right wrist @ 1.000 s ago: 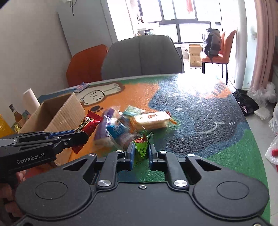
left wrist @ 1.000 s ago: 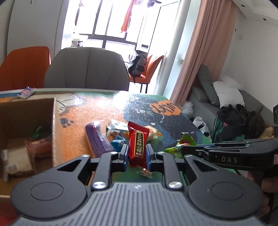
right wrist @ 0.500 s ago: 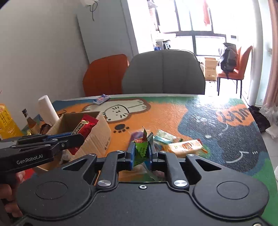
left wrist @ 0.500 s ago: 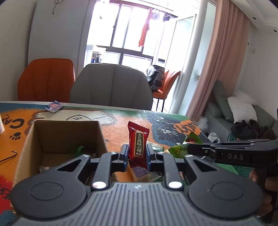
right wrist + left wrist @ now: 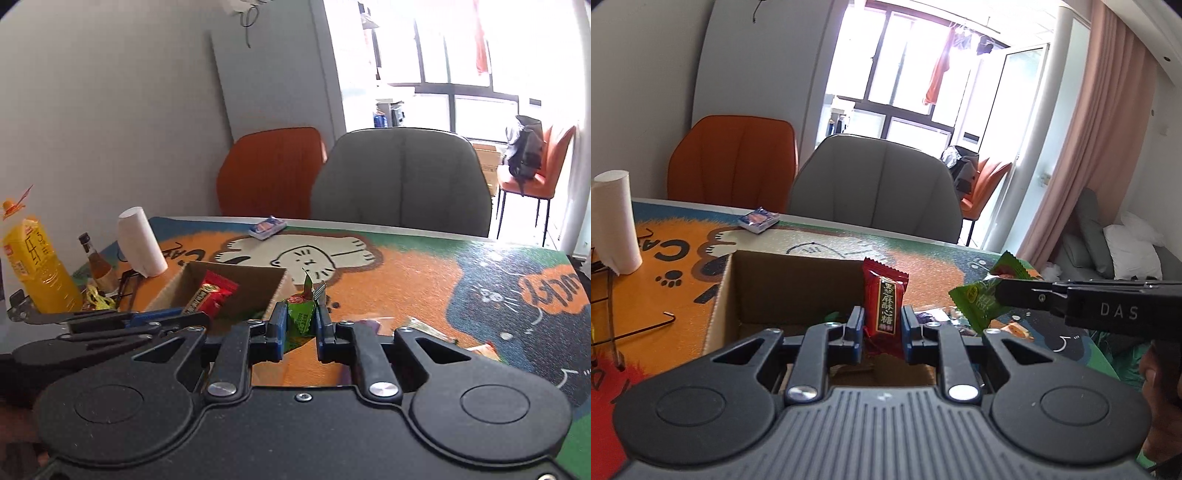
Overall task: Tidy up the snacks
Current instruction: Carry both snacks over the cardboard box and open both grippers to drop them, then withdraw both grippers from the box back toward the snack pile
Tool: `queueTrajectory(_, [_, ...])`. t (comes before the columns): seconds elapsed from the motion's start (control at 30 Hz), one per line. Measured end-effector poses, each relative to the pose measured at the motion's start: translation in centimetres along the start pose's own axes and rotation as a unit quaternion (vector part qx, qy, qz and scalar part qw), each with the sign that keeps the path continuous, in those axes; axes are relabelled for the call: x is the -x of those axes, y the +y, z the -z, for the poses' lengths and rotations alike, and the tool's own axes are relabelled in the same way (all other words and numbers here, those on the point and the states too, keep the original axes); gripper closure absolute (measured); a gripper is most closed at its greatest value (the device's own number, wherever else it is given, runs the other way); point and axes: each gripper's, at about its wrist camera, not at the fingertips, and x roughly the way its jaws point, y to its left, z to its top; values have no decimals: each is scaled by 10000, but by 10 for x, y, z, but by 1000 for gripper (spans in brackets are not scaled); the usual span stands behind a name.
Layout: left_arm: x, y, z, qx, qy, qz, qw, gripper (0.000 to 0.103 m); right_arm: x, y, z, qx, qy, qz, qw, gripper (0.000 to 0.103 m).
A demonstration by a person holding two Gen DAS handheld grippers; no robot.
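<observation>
Red foil is clamped upright between the blue pads of the left gripper (image 5: 882, 328): a red candy packet (image 5: 884, 297) with dark lettering down its front, pinched at its lower half, its crimped top edge standing free. It is held above the open cardboard box (image 5: 753, 284), over the near side of the opening; the box's brown inner walls are seen behind and to the left of it, and a little green and purple can be made out low inside, too hidden to be named.

Over on the right, a green candy packet (image 5: 301, 317) is gripped just as firmly by the right gripper (image 5: 300, 328), the jaws clenched on its middle, its torn-looking top corners sticking up. It is carried just beside the box's right wall, above the orange part of the cat-print table mat (image 5: 406, 273). From the left wrist view the same green packet is seen at the tip of the other tool, level with the red one and to its right.

More snack packets (image 5: 424, 326) are left lying on the mat beyond the right gripper's fingers. A white paper roll (image 5: 613, 221) is stood at the box's far left, a small blue packet (image 5: 759, 219) is lying near the far table edge, and a yellow drink bottle (image 5: 35, 262) is seen at the left with a small brown bottle (image 5: 98, 264) beside it. A grey chair (image 5: 879, 188) and an orange chair (image 5: 735, 162) are drawn up behind the table.
</observation>
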Motion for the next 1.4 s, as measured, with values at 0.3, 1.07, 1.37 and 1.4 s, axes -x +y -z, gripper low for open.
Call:
queueTrajectory(0.3, [0, 29, -1, 313, 155, -261, 9990, 81, -18, 24, -8, 183, 71, -229, 9995, 89])
queueTrajectory(1.07, [18, 53, -2, 596, -48, -565, 9966, 24, -30, 39, -9, 230, 307, -165, 9991, 61])
queueTrajectory(1.37, [9, 36, -1, 598, 92, -496, 9969, 11, -13, 5, 3, -147, 328, 136, 9993, 39])
queueTrajectory(1.4, [8, 34, -1, 590, 118, -474, 9971, 10, -10, 1, 5, -186, 304, 164, 9992, 30])
